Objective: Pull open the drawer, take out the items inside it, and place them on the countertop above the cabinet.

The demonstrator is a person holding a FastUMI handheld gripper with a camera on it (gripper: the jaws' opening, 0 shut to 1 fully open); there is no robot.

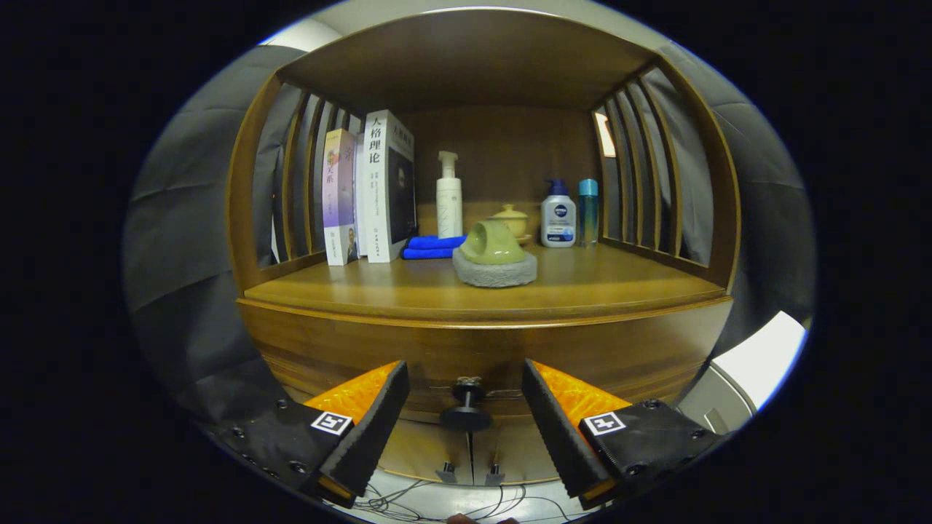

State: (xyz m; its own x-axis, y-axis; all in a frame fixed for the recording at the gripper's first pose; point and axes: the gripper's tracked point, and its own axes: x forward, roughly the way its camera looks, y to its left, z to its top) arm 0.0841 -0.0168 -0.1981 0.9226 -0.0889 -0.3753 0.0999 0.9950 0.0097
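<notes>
The gripper [464, 407] sits low in the frame with its fingers spread wide, and the dark drawer knob [466, 407] stands between them, untouched by either one. The drawer [480, 356] front looks closed, though the fisheye bend makes that hard to judge. Above, at mid-frame, the countertop [582, 280] carries a green scrubber on a grey pad [495, 255], a blue cloth [433, 247], books [371, 189] to the upper left, and bottles [561, 215] toward the right.
</notes>
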